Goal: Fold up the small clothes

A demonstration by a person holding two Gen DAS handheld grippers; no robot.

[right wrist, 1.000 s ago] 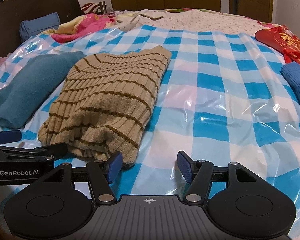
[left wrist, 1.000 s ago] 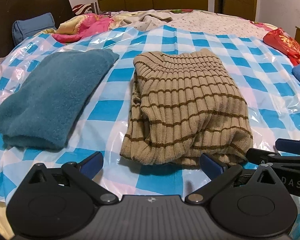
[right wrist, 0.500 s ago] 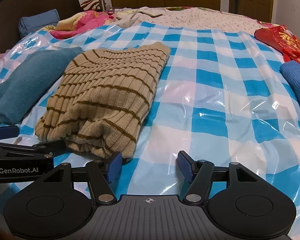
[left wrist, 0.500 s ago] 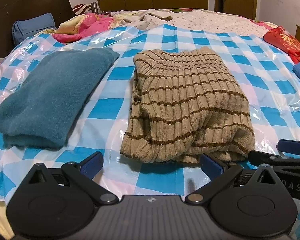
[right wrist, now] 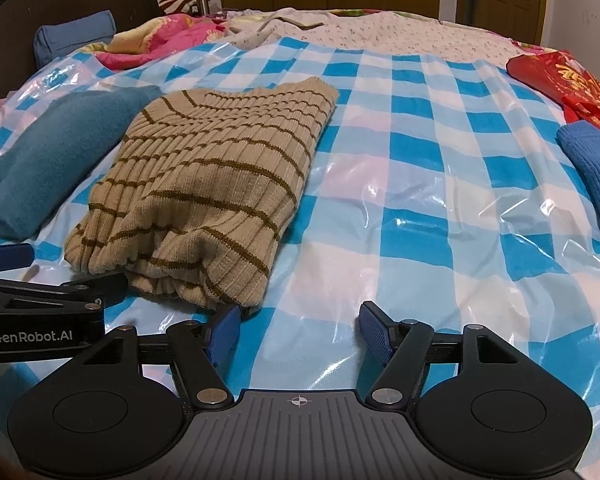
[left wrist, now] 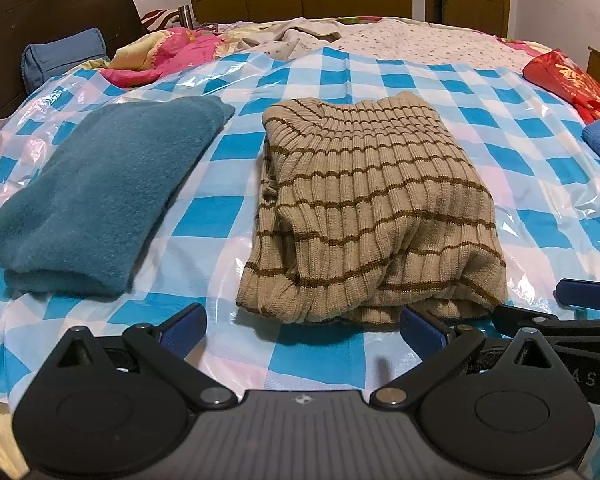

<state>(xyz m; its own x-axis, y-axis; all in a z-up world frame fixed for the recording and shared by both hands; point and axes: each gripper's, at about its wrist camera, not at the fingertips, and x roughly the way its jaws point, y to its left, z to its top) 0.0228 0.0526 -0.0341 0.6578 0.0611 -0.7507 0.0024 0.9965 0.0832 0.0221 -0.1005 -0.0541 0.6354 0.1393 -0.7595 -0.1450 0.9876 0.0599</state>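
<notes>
Plainly, the folded striped ribbed sweater [left wrist: 374, 216] lies on the checked plastic sheet [left wrist: 328, 76], at twelve o'clock from the left gripper [left wrist: 302, 326], whose jaws gape empty. The right gripper [right wrist: 298, 326] has just been widening its jaws, nothing between them; the sweater sits at its ten o'clock. Likely soft, light and floppy: pinch the thick near fold, not one layer.

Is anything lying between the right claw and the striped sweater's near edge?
Nothing visible. The right claw stands open over bare checkered plastic sheet, and the folded striped sweater lies just ahead of its left finger. The left claw sits beside it, not between.
</notes>
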